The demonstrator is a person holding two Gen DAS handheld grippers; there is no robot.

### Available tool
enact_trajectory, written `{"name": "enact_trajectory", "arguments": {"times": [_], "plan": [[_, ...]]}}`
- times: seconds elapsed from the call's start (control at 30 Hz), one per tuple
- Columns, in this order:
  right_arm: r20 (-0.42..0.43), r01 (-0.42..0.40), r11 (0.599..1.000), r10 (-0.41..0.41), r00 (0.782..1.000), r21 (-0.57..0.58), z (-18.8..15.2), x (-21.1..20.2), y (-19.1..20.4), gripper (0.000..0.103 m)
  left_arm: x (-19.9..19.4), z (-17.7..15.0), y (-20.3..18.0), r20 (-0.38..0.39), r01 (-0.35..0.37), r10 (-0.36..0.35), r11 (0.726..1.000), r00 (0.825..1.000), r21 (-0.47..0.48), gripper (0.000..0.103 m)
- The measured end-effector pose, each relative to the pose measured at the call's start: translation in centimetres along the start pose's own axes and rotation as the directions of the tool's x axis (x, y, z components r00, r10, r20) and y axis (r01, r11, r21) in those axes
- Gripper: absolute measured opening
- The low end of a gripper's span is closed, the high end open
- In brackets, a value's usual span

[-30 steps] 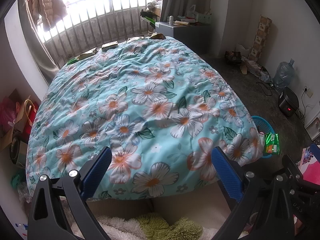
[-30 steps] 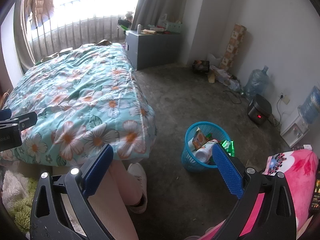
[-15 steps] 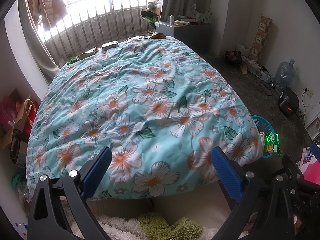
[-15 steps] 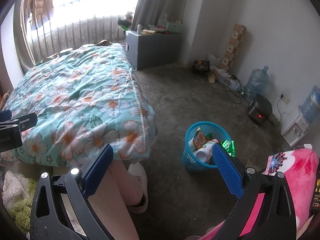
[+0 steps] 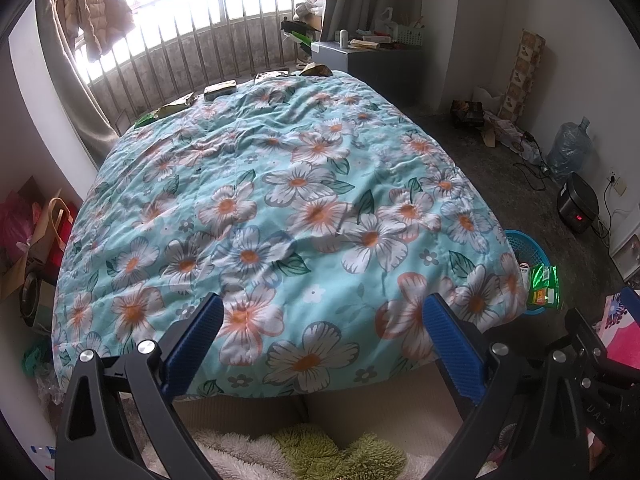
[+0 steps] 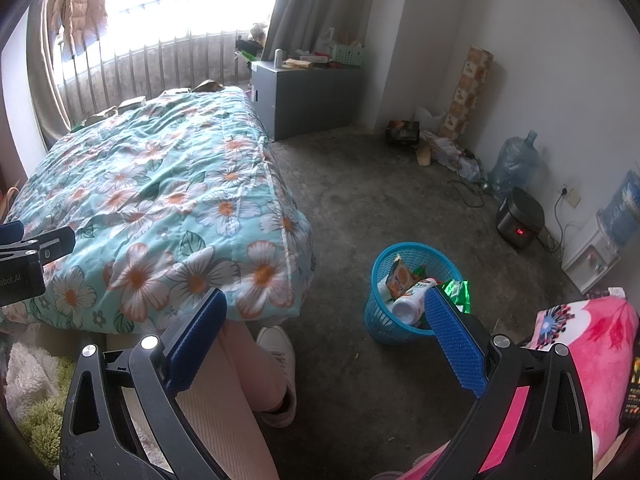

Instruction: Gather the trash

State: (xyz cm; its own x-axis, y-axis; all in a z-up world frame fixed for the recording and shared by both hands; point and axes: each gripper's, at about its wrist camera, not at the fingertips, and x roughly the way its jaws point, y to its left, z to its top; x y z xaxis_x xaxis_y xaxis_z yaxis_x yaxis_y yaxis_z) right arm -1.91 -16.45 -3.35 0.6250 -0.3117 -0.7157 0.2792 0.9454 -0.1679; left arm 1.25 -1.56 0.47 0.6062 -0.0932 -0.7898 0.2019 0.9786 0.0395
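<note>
A blue basket (image 6: 404,292) stands on the grey floor (image 6: 380,200) beside the foot of the bed. In it lie an orange snack packet (image 6: 400,278), a white bottle (image 6: 414,300) and a green wrapper (image 6: 456,290) hanging over the rim. The right gripper (image 6: 324,334) hangs above the floor with its blue fingers spread wide and nothing between them; the basket sits just ahead, near its right finger. The left gripper (image 5: 322,338) is likewise spread and empty, over the flowered quilt (image 5: 280,208), with the basket at the far right, partly hidden by the bed's corner.
</note>
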Motion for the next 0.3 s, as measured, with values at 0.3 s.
{"name": "enact_trajectory", "arguments": {"times": [0.3], "plan": [[0.000,0.000,1.000,0.000,1.000,-0.001,-0.02,0.00,-0.05,0.095,0.16,-0.26,0.13,-0.004,-0.003,0.003,1.000,1.000,-0.001,0.097]]}}
